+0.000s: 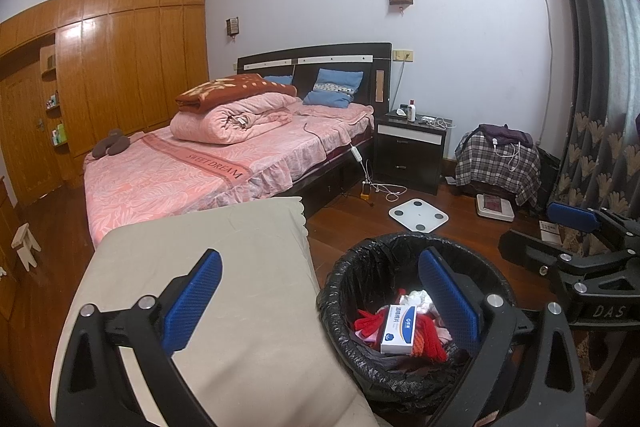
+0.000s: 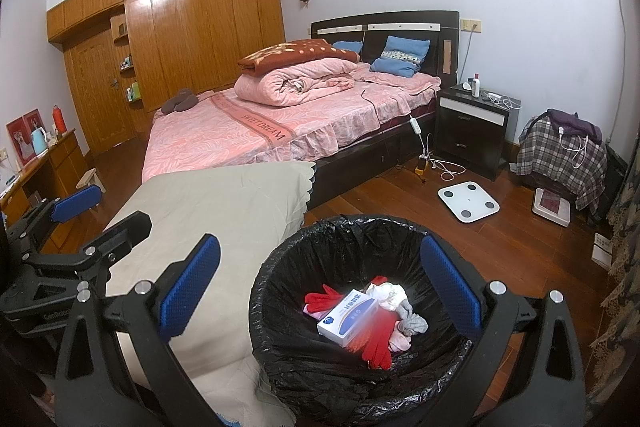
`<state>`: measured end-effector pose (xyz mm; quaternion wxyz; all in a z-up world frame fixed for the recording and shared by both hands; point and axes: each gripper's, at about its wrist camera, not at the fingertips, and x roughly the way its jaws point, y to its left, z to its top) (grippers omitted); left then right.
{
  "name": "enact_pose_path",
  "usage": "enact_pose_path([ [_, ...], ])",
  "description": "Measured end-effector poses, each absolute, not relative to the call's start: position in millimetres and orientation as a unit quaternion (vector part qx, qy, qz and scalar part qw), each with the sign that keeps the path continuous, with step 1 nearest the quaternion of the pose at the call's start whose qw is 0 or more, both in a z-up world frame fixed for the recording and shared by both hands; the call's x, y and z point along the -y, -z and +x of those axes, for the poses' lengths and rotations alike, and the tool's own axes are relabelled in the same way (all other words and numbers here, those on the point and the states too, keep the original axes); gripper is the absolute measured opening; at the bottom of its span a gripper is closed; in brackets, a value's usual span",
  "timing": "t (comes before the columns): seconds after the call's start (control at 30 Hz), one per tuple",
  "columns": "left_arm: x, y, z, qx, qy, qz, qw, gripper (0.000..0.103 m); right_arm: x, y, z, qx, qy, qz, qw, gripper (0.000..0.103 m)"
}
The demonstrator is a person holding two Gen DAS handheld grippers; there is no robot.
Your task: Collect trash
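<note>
A round bin lined with a black bag (image 1: 360,279) (image 2: 288,267) stands on the wood floor beside a beige-covered surface. Inside lie a white and blue box (image 1: 398,333) (image 2: 347,315), red gloves (image 1: 430,341) (image 2: 378,345) and crumpled white and grey cloth (image 2: 400,311). My left gripper (image 1: 320,301) is open and empty, above the bin's left rim. My right gripper (image 2: 320,291) is open and empty, above the bin; it also shows in the left wrist view (image 1: 560,231) at the right. The left gripper shows in the right wrist view (image 2: 92,215) at the left.
A beige-covered surface (image 1: 224,267) (image 2: 224,211) lies left of the bin. Behind it stands a pink bed (image 1: 192,167) (image 2: 248,135). A white scale (image 1: 418,214) (image 2: 469,202), cables, a black nightstand (image 1: 410,151) and a plaid-covered chair (image 1: 498,159) are beyond. Curtains (image 1: 592,107) hang at the right.
</note>
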<state>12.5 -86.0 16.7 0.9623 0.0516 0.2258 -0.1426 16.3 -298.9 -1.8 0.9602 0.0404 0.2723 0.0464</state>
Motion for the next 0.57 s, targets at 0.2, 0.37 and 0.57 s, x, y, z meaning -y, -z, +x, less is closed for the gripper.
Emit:
enact_pose_path([
  [0.2, 85.7, -13.0, 12.3, -0.226, 0.144, 0.052, 0.962, 0.097, 299.2, 1.8, 16.2, -0.272, -0.046, 0.041, 0.96, 0.097],
  [0.37, 86.2, -12.0, 12.4, -0.227, 0.144, 0.052, 0.962, 0.097, 298.8, 1.4, 16.5, -0.272, -0.046, 0.041, 0.96, 0.097],
  [0.57, 85.9, -10.2, 12.2, -0.227, 0.144, 0.053, 0.962, 0.097, 299.3, 1.3, 16.3, -0.272, -0.046, 0.041, 0.96, 0.097],
])
